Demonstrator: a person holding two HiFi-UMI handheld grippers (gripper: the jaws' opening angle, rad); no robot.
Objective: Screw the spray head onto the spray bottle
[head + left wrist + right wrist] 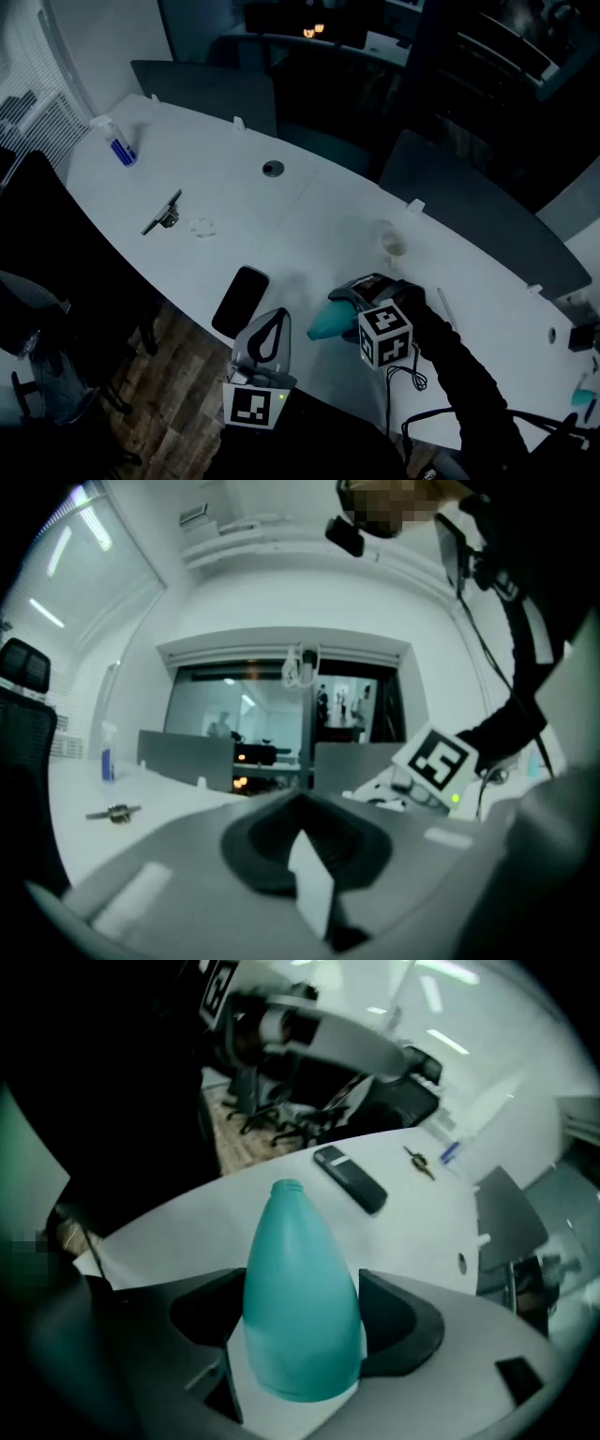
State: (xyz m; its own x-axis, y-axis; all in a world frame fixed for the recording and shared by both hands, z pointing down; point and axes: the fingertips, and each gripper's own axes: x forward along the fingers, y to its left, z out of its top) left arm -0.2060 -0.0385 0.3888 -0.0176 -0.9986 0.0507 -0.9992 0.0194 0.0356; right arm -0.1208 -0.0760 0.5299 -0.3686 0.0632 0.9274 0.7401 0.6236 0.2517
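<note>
A teal spray bottle (300, 1307) with an open neck and no head on it lies between the jaws of my right gripper (302, 1324), which is shut on its wide body. In the head view this bottle (328, 321) is held just above the table's near edge, neck to the left, with the right gripper (354, 307) pointing steeply down. My left gripper (274, 319) is held level beside it to the left, shut, with nothing between its jaws (302, 806). I see no spray head clearly; a small teal item (583, 397) lies at the far right edge.
A black phone (240, 300) lies just beyond the left gripper. Keys (161, 214), a small clear bottle with blue liquid (117, 145), a cable hole (273, 169) and a white cup (394, 242) sit farther back on the white table (309, 225). Chairs stand off its left edge.
</note>
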